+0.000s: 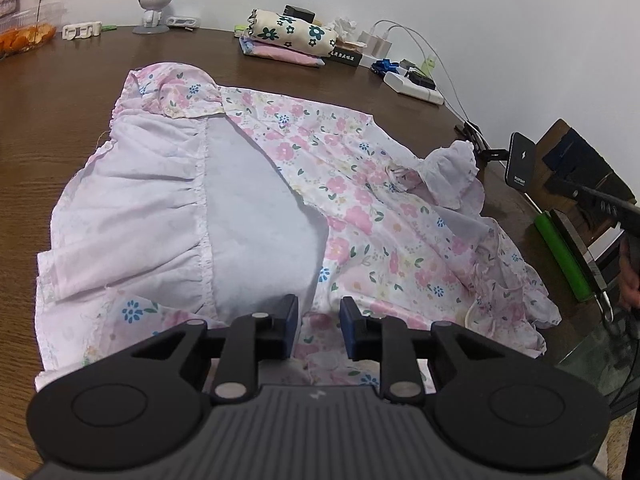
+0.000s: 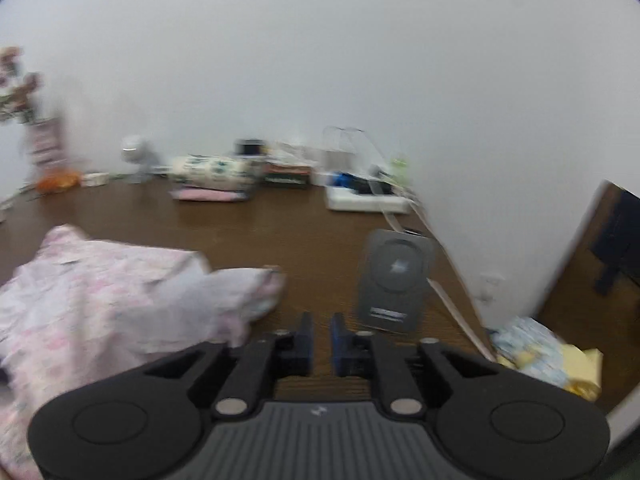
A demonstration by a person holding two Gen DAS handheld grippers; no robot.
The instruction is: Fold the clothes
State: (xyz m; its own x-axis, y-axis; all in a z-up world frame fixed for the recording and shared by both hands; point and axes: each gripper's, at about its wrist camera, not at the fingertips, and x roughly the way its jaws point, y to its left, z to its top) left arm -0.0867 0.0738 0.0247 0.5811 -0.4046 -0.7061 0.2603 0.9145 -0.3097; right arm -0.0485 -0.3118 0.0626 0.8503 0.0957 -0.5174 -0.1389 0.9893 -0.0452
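Left gripper [image 1: 319, 326] hovering over near edge of floral dress [image 1: 280, 200], jaws spread, pinching nothing. Dress spread on brown table [image 1: 60, 100], partly turned inside out. Right gripper [image 2: 321, 342] over bare table right of dress, jaws slightly apart, empty. Folded clothes [image 1: 288, 38] far back

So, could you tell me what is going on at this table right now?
A person with a gripper in each hand is folding clothes. A pink floral garment lies spread on the brown table, partly turned inside out. The left tool hovers open over its near edge, holding nothing. The right tool is off to the garment's right over bare table, slightly open and empty; that view is blurred. Folded clothes sit stacked by the wall.
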